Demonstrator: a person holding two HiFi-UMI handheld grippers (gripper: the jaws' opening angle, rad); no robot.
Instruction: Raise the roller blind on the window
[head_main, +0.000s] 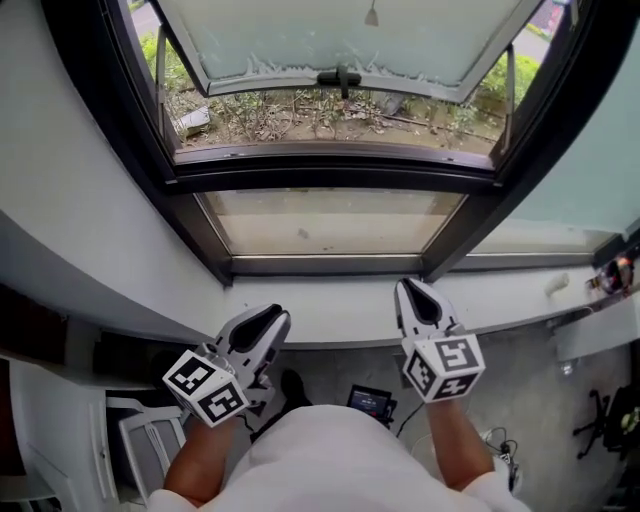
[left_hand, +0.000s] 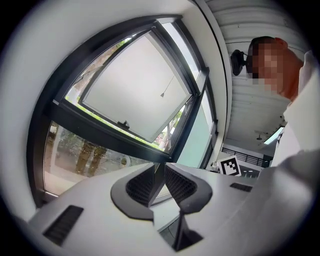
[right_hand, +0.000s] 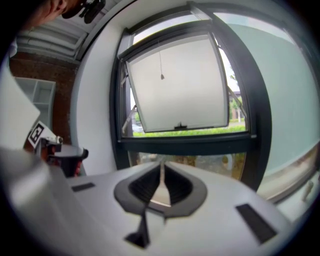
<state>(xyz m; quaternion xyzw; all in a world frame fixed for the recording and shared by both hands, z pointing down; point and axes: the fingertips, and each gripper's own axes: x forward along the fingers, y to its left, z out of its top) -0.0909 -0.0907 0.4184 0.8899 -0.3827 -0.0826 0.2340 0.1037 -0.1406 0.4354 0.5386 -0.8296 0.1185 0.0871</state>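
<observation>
A white roller blind (head_main: 340, 35) covers the tilted-out sash of the black-framed window (head_main: 330, 175). Its thin pull cord ends in a small weight (head_main: 371, 15), which hangs in front of the blind (right_hand: 161, 76) and also shows in the left gripper view (left_hand: 162, 94). Both grippers are low, in front of the sill and well short of the cord. My left gripper (head_main: 275, 315) points at the window with a narrow gap between its jaws (left_hand: 159, 169) and nothing in it. My right gripper (head_main: 415, 288) has its jaws together at the tips (right_hand: 161, 170) and is empty.
A white sill (head_main: 330, 310) runs below the lower fixed pane (head_main: 330, 220). The sash has a black handle (head_main: 340, 77) on its bottom rail. A white chair (head_main: 150, 430) stands at lower left, a small device (head_main: 370, 402) lies on the floor, and an office chair base (head_main: 605, 420) is at right.
</observation>
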